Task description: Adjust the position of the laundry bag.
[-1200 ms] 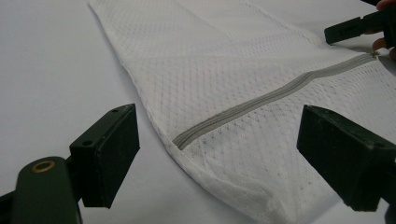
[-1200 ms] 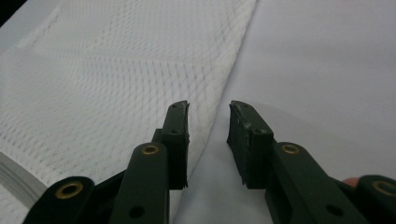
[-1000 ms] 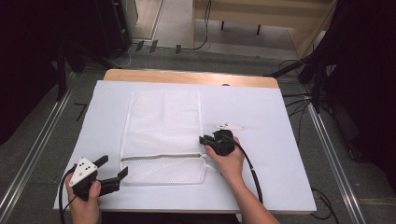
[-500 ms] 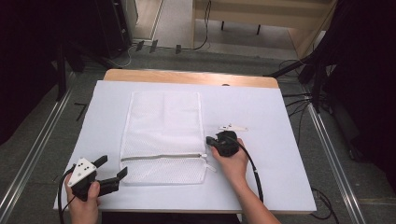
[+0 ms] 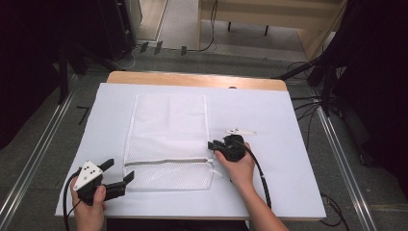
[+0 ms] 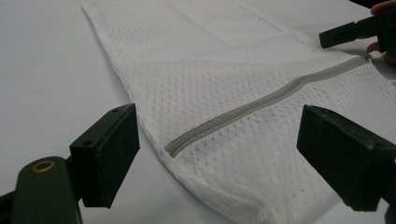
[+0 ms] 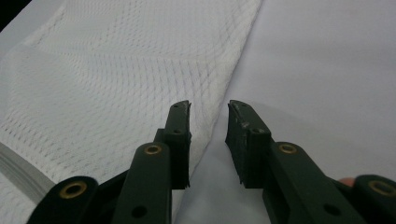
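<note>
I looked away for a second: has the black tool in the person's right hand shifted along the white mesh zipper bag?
Yes, slightly. The right tool has backed off rightward from the white mesh zipper bag, now at its right edge; its jaws have just been opening, nothing between them.

Even, soft light falls from overhead onto the white table [image 5: 269, 115], which reads bright and slightly bluish in the high view, while the floor and the surroundings beyond it sink into deep shadow at both sides. Shadows on the table are faint and short, hugging the hands. The high view is a little soft, with mild grain and no glare. In the left gripper view the mesh bag [image 6: 224, 79] is sharp in the middle distance, its weave clear, while the near black tongs [image 6: 215, 154] are slightly blurred. In the right gripper view the tongs [image 7: 208, 140] are crisp, the far mesh softens, and the upper left corner goes black.
</note>
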`<state>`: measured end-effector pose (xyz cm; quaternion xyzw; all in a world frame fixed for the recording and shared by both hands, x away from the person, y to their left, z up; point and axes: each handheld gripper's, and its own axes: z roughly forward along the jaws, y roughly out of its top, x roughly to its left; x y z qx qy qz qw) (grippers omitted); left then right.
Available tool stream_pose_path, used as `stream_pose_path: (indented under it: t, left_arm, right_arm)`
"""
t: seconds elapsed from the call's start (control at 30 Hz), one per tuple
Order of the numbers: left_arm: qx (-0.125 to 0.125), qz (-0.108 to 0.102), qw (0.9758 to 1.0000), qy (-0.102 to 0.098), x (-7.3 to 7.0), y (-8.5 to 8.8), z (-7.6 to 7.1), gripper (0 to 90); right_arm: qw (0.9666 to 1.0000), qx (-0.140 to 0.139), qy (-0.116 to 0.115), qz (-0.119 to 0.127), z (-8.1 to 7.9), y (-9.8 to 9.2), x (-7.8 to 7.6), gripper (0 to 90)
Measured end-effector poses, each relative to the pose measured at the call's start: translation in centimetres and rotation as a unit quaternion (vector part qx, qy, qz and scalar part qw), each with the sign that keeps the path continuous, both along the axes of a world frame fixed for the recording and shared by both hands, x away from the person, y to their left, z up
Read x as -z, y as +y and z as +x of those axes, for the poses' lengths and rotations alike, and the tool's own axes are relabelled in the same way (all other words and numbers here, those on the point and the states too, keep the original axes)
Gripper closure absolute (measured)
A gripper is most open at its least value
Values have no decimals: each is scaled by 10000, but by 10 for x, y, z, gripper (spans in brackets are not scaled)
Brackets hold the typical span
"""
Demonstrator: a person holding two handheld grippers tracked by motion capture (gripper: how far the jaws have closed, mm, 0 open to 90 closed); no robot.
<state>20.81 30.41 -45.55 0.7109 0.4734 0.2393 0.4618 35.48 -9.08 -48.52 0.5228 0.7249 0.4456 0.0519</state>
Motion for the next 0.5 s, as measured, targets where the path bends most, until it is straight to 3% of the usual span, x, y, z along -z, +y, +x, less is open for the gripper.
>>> stream_pose_path:
  t: [0.2,0.23,0.27,0.3,0.5]
  left_arm:
    - [-40,10,10000,5,0,2,-2,130]
    - [-45,14,10000,-1,0,2,-2,129]
    - [-39,21,10000,5,0,2,-3,129]
    - [-54,20,10000,9,0,2,-3,129]
    - [-82,-5,10000,5,0,5,-4,130]
  right_arm:
    - [9999,-136,-45,-89,-3,9,0,736]
    - [9997,-139,-67,-200,-4,12,-1,818]
    - [9997,-139,-67,-200,-4,12,-1,818]
    - [9995,-151,-94,-260,-4,14,0,890]
    - [9994,-178,-26,-287,-6,11,-2,900]
